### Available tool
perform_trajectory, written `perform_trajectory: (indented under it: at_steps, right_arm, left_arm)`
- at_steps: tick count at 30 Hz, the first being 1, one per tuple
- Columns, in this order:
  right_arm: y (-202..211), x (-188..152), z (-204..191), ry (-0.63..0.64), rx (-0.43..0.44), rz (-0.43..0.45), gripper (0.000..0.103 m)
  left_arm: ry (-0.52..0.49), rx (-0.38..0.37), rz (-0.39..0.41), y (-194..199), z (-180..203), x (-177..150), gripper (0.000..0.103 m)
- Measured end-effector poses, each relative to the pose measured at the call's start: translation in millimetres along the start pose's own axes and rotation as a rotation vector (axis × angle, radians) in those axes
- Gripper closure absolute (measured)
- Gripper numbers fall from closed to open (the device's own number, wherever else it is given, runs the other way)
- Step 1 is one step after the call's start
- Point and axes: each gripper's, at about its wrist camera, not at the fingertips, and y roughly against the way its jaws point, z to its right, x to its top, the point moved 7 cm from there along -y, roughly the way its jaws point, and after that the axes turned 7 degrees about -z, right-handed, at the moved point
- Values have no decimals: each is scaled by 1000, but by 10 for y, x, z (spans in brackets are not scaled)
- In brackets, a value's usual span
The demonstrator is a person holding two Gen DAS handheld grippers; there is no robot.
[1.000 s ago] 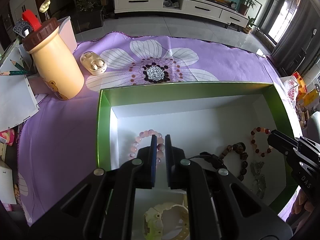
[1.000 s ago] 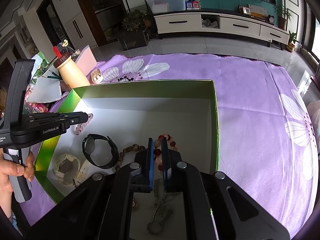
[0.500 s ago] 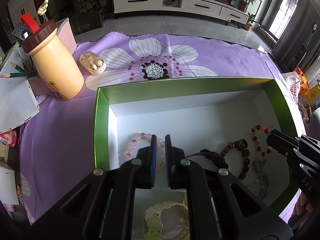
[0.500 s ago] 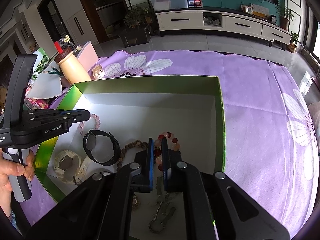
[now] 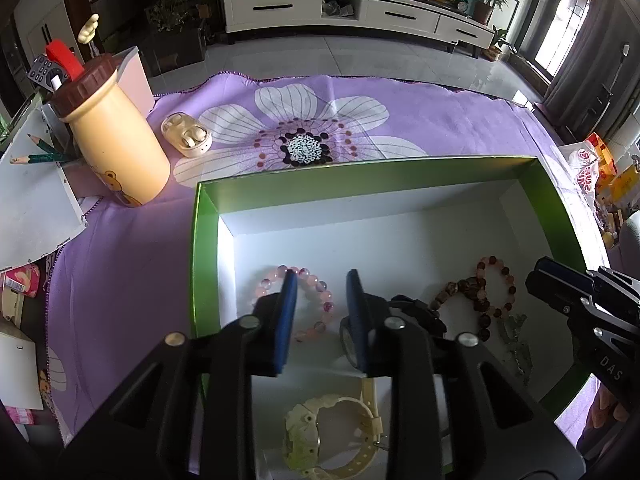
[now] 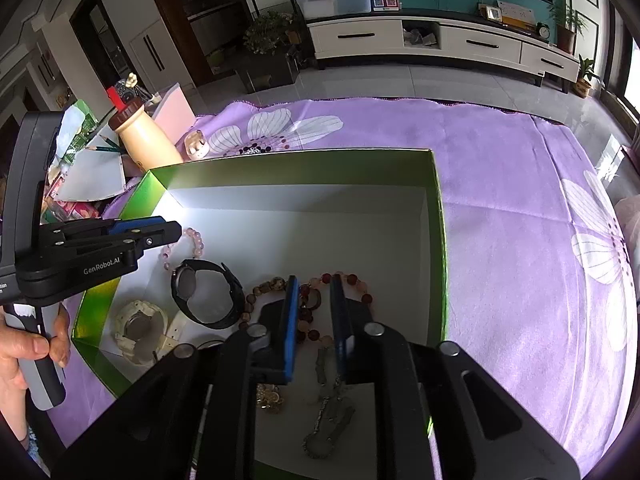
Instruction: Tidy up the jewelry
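Note:
A green box [image 5: 206,216] with a white floor holds the jewelry. My left gripper [image 5: 320,280] hangs over its left part, jaws opening, with a pink bead bracelet [image 5: 267,287] on the floor below the gap and nothing pressed. Beside it lie a black watch [image 5: 418,314] and a cream watch [image 5: 332,436]. My right gripper [image 6: 314,282] hovers over a red bead bracelet [image 6: 352,280], jaws opening and holding nothing. A brown bead bracelet [image 6: 262,292], a silver chain [image 6: 328,420] and a small gold piece [image 6: 270,396] lie near it.
The box sits on a purple flowered cloth [image 6: 520,208]. At the left stand a cream bottle with a brown cap [image 5: 114,144], an earbud case [image 5: 186,140], papers and pencils [image 5: 36,156]. A hand [image 6: 24,352] holds the left gripper's handle. A snack bag [image 5: 584,172] lies at the right.
Both grippers were shut before and now stand with their blue pads apart. Neither has shifted noticeably over the box, and the jewelry lies where it was.

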Motion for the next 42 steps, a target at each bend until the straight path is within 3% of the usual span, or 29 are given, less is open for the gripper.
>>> perform_trajectory:
  at_steps: [5, 7, 10, 19, 28, 39, 42]
  right_arm:
    - [46, -36, 4, 0, -4, 0, 82]
    - [83, -49, 10, -4, -9, 5, 69]
    - [154, -68, 27, -12, -19, 10, 58]
    - [431, -147, -9, -12, -65, 19, 20]
    - [705, -216, -119, -4, -91, 19, 1]
    - [973, -327, -163, -5, -157, 8, 1]
    - [1050, -345, -182, -4, -155, 12, 1]
  left_arm:
    - [-14, 24, 21, 100, 29, -14, 49]
    - [-18, 30, 30, 146, 37, -23, 43]
    - [-18, 41, 41, 222, 46, -46, 30]
    - [-20, 81, 78, 536, 64, -167, 5]
    - [-4, 88, 103, 871, 103, -339, 2]
    - [54, 89, 115, 1371, 116, -513, 2]
    - [73, 34, 106, 1448, 145, -570, 2]
